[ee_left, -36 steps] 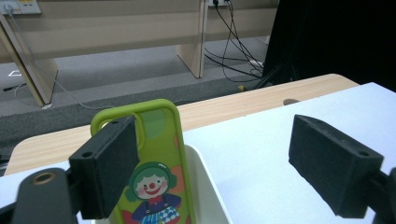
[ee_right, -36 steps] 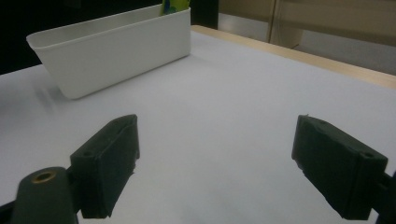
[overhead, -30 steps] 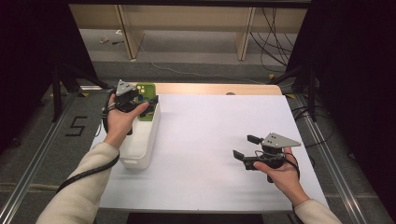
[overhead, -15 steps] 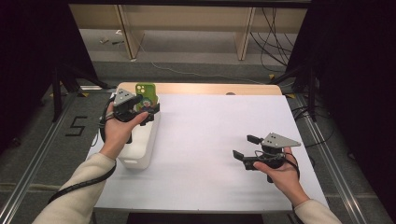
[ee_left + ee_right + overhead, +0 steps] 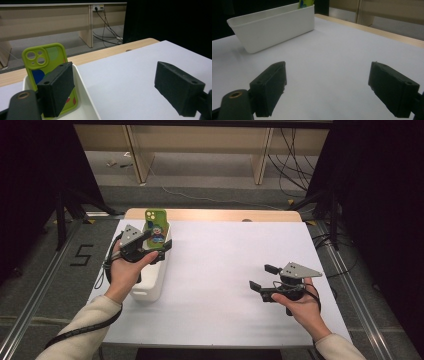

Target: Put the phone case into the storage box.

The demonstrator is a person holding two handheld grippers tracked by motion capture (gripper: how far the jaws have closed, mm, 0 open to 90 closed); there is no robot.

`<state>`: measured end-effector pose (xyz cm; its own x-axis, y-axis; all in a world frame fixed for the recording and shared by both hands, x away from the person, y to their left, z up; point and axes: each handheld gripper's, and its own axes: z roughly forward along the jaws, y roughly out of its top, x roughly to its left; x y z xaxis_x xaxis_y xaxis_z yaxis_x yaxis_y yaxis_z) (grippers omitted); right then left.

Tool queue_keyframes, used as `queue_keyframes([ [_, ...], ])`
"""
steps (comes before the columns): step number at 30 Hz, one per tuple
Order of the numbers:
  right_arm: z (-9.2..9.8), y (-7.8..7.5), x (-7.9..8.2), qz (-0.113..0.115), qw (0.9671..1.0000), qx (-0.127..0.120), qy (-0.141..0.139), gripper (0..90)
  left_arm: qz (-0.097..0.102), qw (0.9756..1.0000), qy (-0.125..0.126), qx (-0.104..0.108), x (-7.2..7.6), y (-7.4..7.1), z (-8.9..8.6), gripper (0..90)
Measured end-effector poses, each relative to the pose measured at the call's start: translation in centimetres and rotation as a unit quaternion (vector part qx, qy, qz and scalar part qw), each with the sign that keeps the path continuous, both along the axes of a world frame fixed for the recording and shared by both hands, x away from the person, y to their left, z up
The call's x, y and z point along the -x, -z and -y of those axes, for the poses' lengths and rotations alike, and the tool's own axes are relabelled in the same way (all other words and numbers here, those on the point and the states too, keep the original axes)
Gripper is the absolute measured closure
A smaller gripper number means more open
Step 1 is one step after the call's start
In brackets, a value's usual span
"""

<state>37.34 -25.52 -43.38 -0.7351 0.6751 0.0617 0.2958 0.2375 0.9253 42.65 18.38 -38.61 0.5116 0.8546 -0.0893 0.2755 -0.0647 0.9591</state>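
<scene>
Left claw closing in on the phone case

High view: the open left claw [image 5: 159, 246] is hovering over the white bin [image 5: 152, 280], just short of the upright green phone case [image 5: 156, 226]. Left gripper view: the case is standing behind one jaw. Right gripper view: the right claw [image 5: 327, 87] is resting open, far off on the bench [image 5: 332, 50].

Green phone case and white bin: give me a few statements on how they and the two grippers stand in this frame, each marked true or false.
1. The green phone case stands upright at the far end of the white bin. True.
2. The left gripper is shut on the phone case. False: its jaws are open, and the left gripper view shows the case beyond one jaw, not between the two.
3. The right gripper is open with nothing between its jaws. True.
4. The bin sits in the middle of the white table. False: it sits along the table's left edge.
5. The right gripper is over the bin. False: it is over the table's right side, apart from the bin.
</scene>
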Motion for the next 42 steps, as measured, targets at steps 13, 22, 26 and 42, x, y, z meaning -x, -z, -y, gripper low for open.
queue_keyframes([
  [13, 0.0, -0.1, 0.0, 0.002, 1.0, 0.001, 0.0, 16.0, 0.007, 0.9997, 0.022, 0.005, 2.1, 0.6, -0.2, 15.4],
  [22, -0.1, -0.1, 0.1, 0.001, 1.0, 0.001, -0.001, 16.0, 0.009, 0.9994, 0.034, -0.001, 3.2, 1.4, -0.1, 15.4],
  [26, -0.1, -0.1, 0.1, 0.0, 1.0, 0.001, 0.0, 16.0, 0.012, 0.9991, 0.042, -0.001, 3.5, 1.6, -0.1, 14.9],
  [42, -0.1, -0.1, 0.1, 0.001, 1.0, 0.001, -0.002, 16.0, 0.012, 0.9985, 0.054, -0.002, 4.5, 2.3, -0.1, 13.5],
])
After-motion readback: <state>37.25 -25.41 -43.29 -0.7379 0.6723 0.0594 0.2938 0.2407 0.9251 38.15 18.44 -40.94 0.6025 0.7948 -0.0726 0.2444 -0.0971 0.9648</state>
